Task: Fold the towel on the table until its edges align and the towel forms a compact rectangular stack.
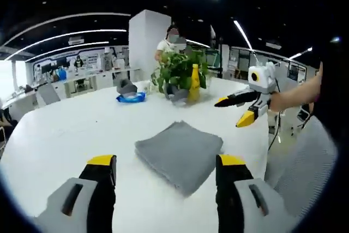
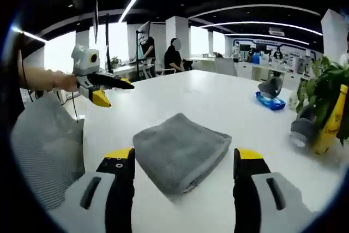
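Observation:
A grey towel (image 1: pixel 179 154) lies folded into a compact rectangular stack on the white table (image 1: pixel 71 129). My left gripper (image 1: pixel 166 166) hovers just short of it, jaws wide apart with nothing between them. In the right gripper view the same towel (image 2: pixel 181 150) lies ahead of my right gripper (image 2: pixel 185 159), which is also open and empty. The right gripper (image 1: pixel 237 110) shows at the right of the left gripper view, held off the table's edge. The left gripper (image 2: pixel 114 90) shows at the left of the right gripper view, open.
A potted plant (image 1: pixel 180 69) with a yellow bottle (image 1: pixel 194 80) stands at the table's far side, beside a blue pack (image 1: pixel 131 97) and grey objects. A mesh chair back (image 2: pixel 41 145) sits near the table's edge. People stand in the office behind.

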